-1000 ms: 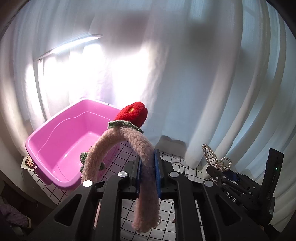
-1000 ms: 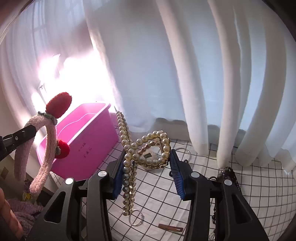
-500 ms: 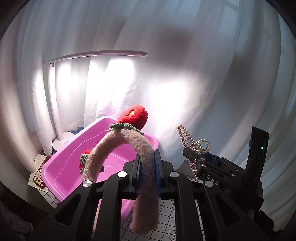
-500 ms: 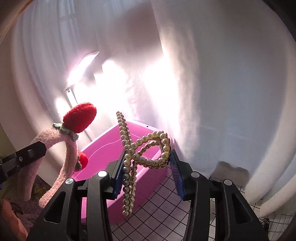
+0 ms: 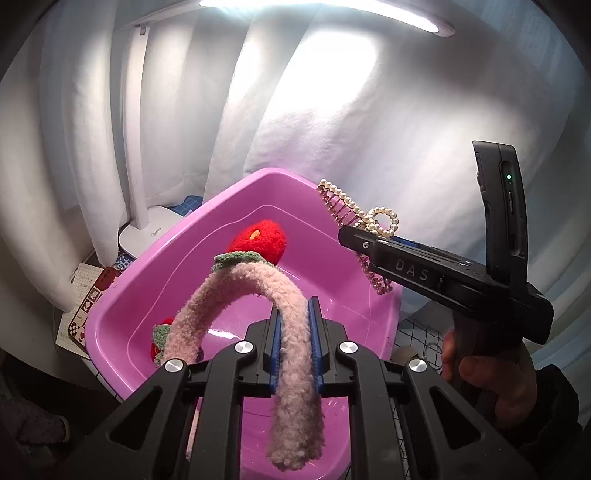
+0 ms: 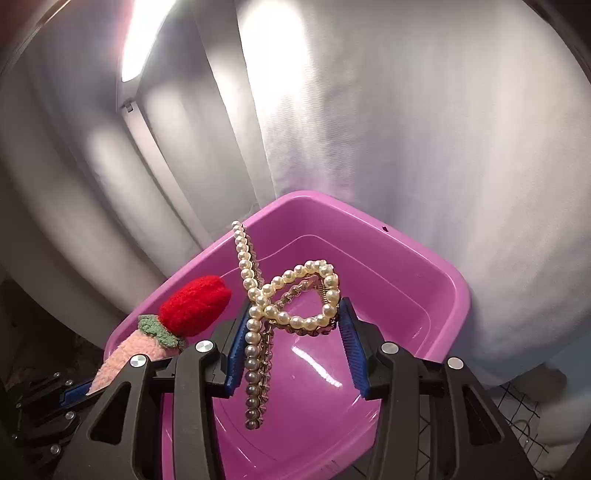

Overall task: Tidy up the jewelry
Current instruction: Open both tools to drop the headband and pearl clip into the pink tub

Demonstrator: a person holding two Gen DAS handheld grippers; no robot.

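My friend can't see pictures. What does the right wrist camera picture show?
The right gripper holds a pearl hair clip over an empty pink tub. At the left, the left gripper holds a fuzzy pink headband with a red knitted strawberry. White curtains hang behind.

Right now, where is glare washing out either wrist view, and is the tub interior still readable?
Left wrist view: lamp bar blows out the curtain above the pink tub. Right wrist view: glare upper left; only small reflections on the tub floor, pearl clip sharp.

Glossy plastic tub (image 6: 406,266), fuzzy cloth headband (image 5: 291,354), shiny pearl-bead clip (image 6: 255,332) w/ metal.
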